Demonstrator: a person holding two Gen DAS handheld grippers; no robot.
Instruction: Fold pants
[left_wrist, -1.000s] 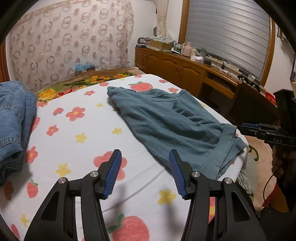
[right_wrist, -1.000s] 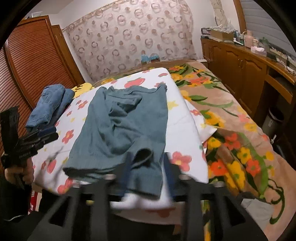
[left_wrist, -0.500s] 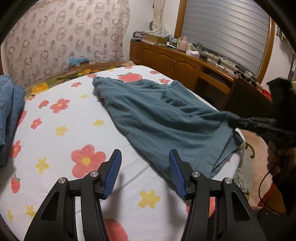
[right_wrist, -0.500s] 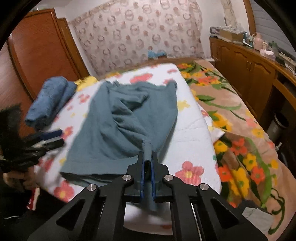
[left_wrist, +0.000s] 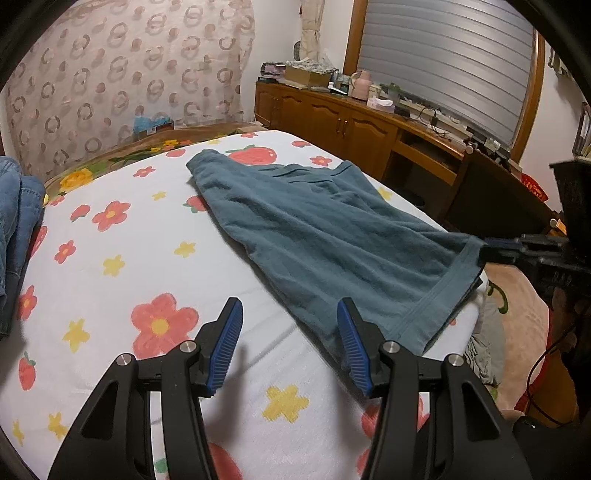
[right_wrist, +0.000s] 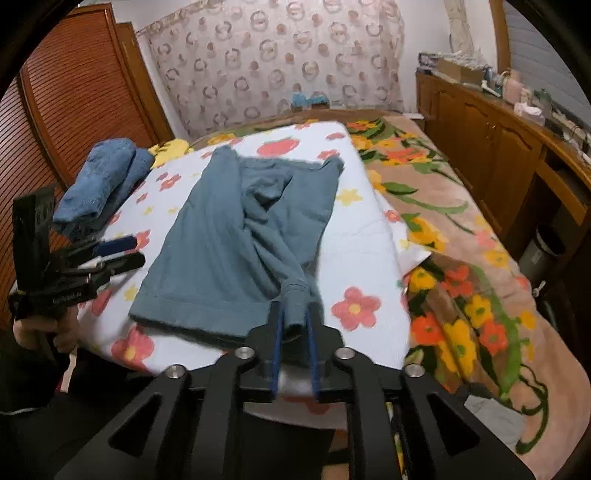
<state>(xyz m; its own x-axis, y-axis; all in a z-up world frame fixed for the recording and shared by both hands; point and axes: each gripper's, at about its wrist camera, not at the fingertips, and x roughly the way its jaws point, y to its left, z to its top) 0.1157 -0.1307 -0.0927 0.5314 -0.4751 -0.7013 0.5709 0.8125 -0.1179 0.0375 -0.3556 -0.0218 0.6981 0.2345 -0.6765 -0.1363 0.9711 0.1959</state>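
Folded jeans (left_wrist: 14, 229) cut off at edge.

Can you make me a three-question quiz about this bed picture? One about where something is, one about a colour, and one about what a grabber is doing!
1. Where is the folded blue jeans pile?
A. beside the teal pants, on the wardrobe side of the bed
B. on the wooden cabinet
C. on the floor

2. What colour are the pads of the left gripper?
A. red
B. blue
C. yellow

3. What is the right gripper doing?
A. it is empty
B. it is holding a cup
C. a bunched corner of the pants' hem is between its pads

Answers: 1 A, the jeans lie on the sheet near the slatted doors. 2 B, both pads are ribbed blue. 3 C, teal cloth sits between the pads.
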